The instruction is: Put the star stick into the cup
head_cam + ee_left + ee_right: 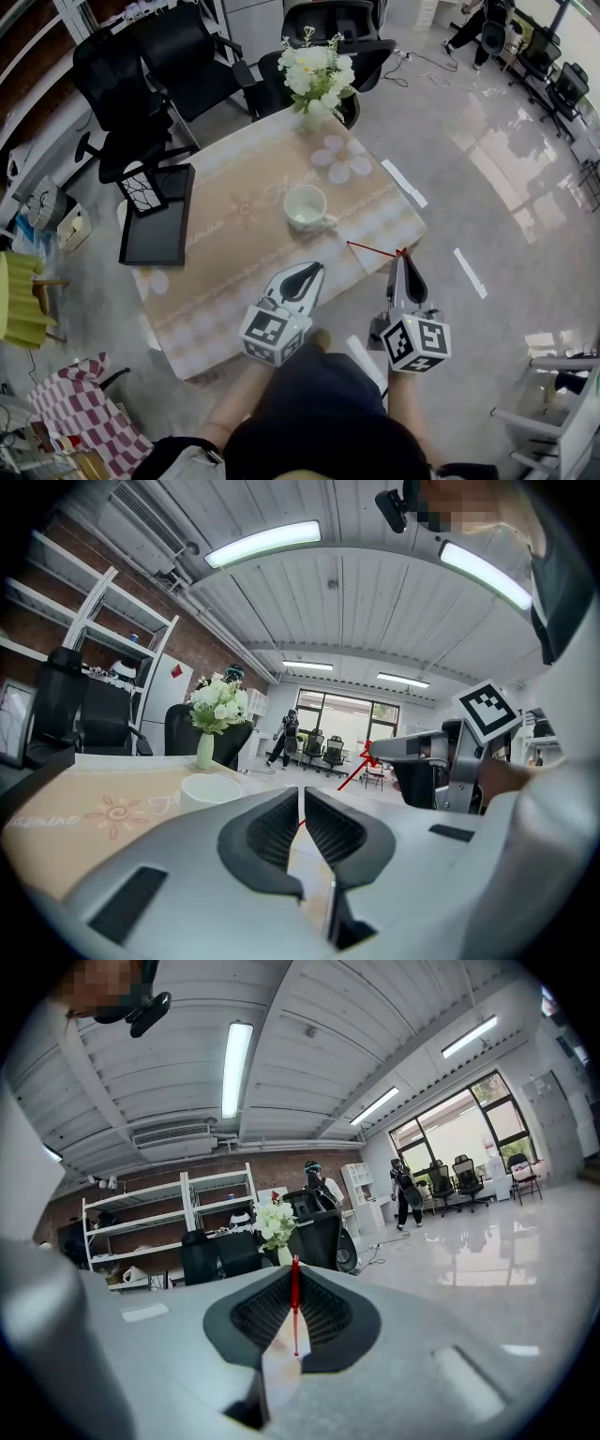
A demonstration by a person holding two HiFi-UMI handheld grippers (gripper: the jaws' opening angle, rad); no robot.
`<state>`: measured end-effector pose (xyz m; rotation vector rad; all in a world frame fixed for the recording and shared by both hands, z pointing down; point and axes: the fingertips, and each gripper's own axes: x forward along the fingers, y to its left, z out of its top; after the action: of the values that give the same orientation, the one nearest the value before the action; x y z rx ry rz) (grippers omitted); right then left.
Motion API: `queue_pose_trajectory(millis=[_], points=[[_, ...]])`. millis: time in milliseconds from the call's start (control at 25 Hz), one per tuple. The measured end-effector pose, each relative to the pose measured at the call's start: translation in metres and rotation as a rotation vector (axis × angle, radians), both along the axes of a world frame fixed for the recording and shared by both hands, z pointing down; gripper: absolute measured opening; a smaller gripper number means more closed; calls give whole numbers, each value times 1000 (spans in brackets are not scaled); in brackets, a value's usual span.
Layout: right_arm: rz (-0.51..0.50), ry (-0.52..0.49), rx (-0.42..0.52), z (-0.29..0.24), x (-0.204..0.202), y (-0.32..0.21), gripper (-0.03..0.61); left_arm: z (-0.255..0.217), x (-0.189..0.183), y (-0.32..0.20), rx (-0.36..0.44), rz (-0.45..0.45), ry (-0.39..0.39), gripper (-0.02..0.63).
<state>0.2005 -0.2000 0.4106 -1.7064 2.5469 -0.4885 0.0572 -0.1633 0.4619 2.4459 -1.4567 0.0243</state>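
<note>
The white cup (305,206) stands upright near the middle of the beige-clothed table (225,281). My right gripper (401,257) hangs over the table's near right edge, shut on the thin red star stick (373,249). The stick's star end is at the jaws and its shaft points left, toward the cup. In the right gripper view the star stick (294,1305) runs up between the pads of the right gripper (294,1274). My left gripper (313,269) hovers below the cup, its jaws shut and empty. The left gripper view shows the cup (210,786), the star stick (353,773) and the left gripper (302,795).
A vase of white flowers (317,79) stands at the table's far edge. A black tray (155,230) with a small framed holder (142,190) lies at the left end. Black office chairs (178,66) stand beyond the table. Shiny floor lies to the right.
</note>
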Motion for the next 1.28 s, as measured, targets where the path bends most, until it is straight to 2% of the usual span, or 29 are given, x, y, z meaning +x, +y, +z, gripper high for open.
queue_pose_trajectory(millis=[720,1280], points=[[73,2,-33,-10,-7,-11,18,-17,-6,-18,-13,77,15,28],[82,11,-19,-21,-6,-21,18,-22,-9,-27,-12,80,24,28]])
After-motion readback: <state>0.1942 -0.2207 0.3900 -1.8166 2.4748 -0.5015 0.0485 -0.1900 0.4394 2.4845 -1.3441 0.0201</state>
